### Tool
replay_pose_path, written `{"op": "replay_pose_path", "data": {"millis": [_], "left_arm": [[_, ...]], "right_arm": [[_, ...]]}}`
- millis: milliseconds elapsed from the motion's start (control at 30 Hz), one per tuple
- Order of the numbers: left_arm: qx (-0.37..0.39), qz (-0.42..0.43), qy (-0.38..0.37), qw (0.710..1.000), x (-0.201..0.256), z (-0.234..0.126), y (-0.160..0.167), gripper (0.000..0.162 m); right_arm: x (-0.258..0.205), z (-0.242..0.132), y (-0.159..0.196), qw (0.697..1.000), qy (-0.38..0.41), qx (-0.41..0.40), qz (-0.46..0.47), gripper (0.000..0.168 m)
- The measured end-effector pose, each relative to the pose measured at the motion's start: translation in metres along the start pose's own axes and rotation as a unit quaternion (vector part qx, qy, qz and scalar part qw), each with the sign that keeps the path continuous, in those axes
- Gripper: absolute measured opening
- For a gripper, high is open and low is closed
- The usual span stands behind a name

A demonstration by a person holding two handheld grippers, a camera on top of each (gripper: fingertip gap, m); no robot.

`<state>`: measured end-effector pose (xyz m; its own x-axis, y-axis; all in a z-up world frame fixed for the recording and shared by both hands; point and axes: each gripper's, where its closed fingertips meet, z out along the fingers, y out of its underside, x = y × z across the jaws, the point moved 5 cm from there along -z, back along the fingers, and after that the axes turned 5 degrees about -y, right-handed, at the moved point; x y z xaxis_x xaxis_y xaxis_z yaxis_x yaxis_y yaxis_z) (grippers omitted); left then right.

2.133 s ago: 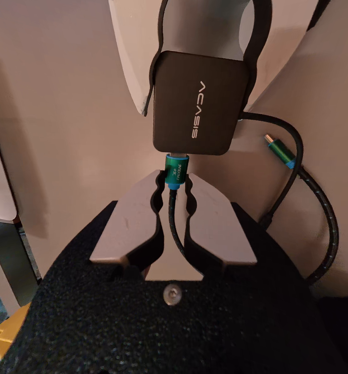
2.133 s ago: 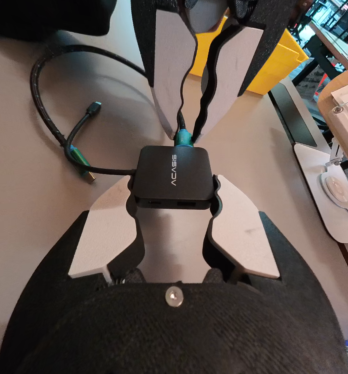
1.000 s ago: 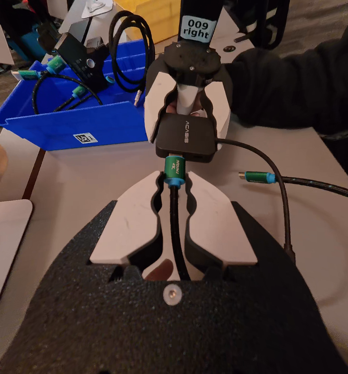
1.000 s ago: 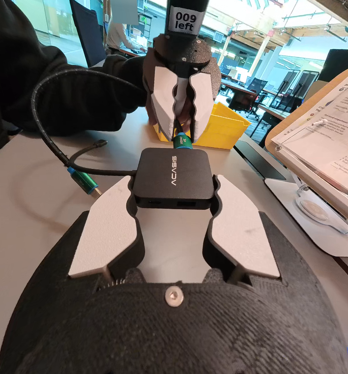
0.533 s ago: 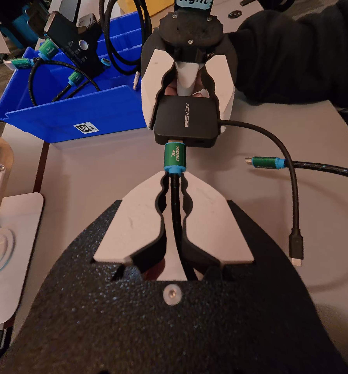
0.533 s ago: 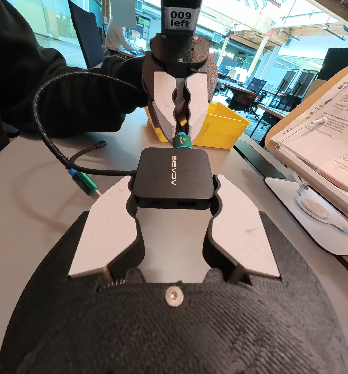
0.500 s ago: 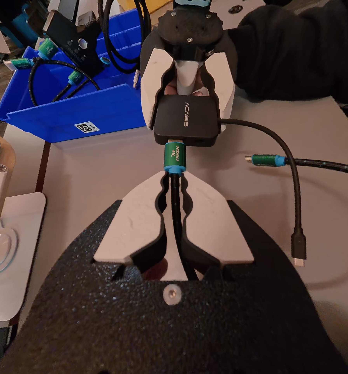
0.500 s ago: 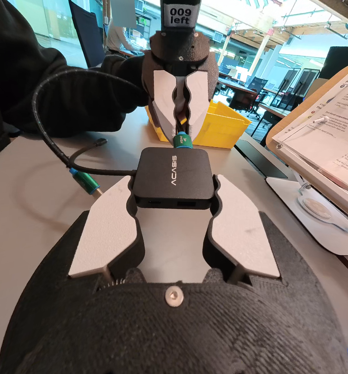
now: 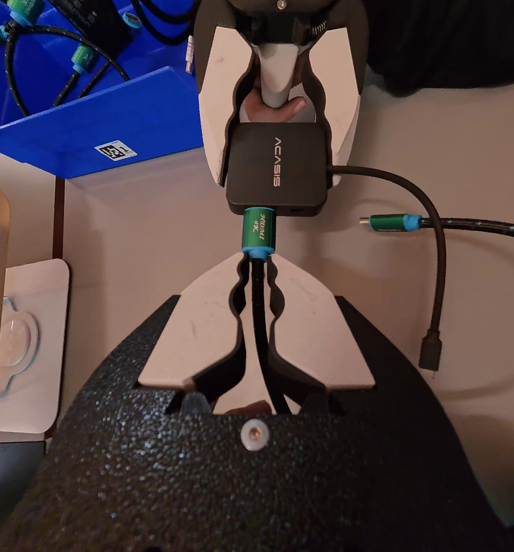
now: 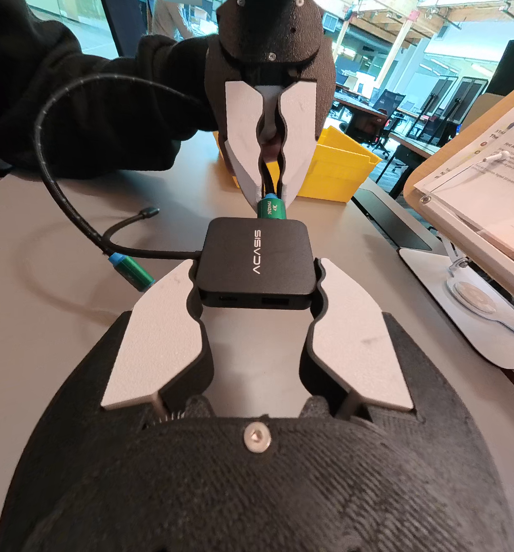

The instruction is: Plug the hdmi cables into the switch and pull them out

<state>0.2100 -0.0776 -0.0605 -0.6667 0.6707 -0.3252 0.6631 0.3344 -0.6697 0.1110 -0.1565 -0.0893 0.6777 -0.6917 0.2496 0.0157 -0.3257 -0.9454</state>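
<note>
Gripping the switch (image 10: 257,263) by its sides on the table, right gripper (image 10: 257,294). Left gripper (image 9: 255,263) pinches braided cable behind seated green plug (image 9: 258,231); stiff cord, rigid shell grips better.

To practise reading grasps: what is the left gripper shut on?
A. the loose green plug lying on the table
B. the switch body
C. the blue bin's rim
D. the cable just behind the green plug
D: the left gripper pinches the black cable right behind the green plug, which sits in the switch; the right gripper holds the switch.
</note>
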Motion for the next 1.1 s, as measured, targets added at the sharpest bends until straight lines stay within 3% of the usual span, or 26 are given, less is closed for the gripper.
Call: {"op": "replay_pose_path", "data": {"millis": [100,167,233,300,367,433,500,533,600,633,733,867,900,1000,1033,1100], "left_arm": [[0.052,-0.011,-0.025,0.998,-0.006,-0.011,-0.009,0.011],[0.12,-0.031,-0.108,0.986,-0.023,-0.036,-0.023,0.023],[0.217,-0.062,-0.24,0.944,-0.046,-0.078,-0.039,0.036],[0.317,-0.079,-0.326,0.887,-0.054,-0.121,-0.048,0.047],[0.375,-0.093,-0.373,0.843,-0.056,-0.149,-0.049,0.048],[0.388,-0.112,-0.391,0.827,-0.058,-0.157,-0.047,0.049],[0.371,-0.123,-0.378,0.839,-0.061,-0.147,-0.043,0.049],[0.353,-0.128,-0.366,0.851,-0.063,-0.137,-0.041,0.05],[0.304,-0.125,-0.333,0.884,-0.062,-0.112,-0.037,0.056],[0.274,-0.118,-0.318,0.9,-0.061,-0.1,-0.034,0.061],[0.165,-0.081,-0.314,0.932,-0.059,-0.068,-0.022,0.071],[0.079,0.0,-0.341,0.937,-0.056,-0.042,-0.015,0.072],[0.079,0.007,-0.328,0.941,-0.051,-0.036,-0.016,0.073],[0.1,-0.008,-0.278,0.955,-0.041,-0.022,-0.022,0.074],[0.103,-0.015,-0.267,0.958,-0.039,-0.02,-0.022,0.074],[0.098,-0.021,-0.254,0.962,-0.037,-0.018,-0.021,0.074]], "right_arm": [[0.003,-0.005,-0.012,0.999,0.021,0.028,-0.008,0.073],[0.006,-0.015,-0.019,0.998,0.045,0.033,-0.019,0.074],[0.014,-0.03,-0.024,0.995,0.083,0.044,-0.019,0.073],[0.022,-0.051,-0.032,0.988,0.137,0.065,-0.027,0.073],[0.032,-0.074,-0.039,0.974,0.208,0.084,-0.034,0.073],[0.045,-0.102,-0.047,0.941,0.318,0.102,-0.045,0.073],[0.055,-0.135,-0.054,0.889,0.446,0.095,-0.049,0.073],[0.058,-0.155,-0.057,0.849,0.521,0.067,-0.063,0.073],[0.056,-0.193,-0.064,0.773,0.626,-0.023,-0.095,0.073],[0.056,-0.206,-0.068,0.755,0.644,-0.075,-0.097,0.073],[0.067,-0.229,-0.078,0.739,0.625,-0.24,-0.083,0.073],[0.092,-0.222,-0.088,0.676,0.607,-0.397,-0.13,0.073],[0.098,-0.218,-0.084,0.653,0.596,-0.449,-0.131,0.073],[0.114,-0.219,-0.07,0.521,0.565,-0.613,-0.183,0.073],[0.119,-0.216,-0.062,0.505,0.551,-0.637,-0.189,0.073],[0.126,-0.203,-0.044,0.519,0.523,-0.647,-0.199,0.073]]}}
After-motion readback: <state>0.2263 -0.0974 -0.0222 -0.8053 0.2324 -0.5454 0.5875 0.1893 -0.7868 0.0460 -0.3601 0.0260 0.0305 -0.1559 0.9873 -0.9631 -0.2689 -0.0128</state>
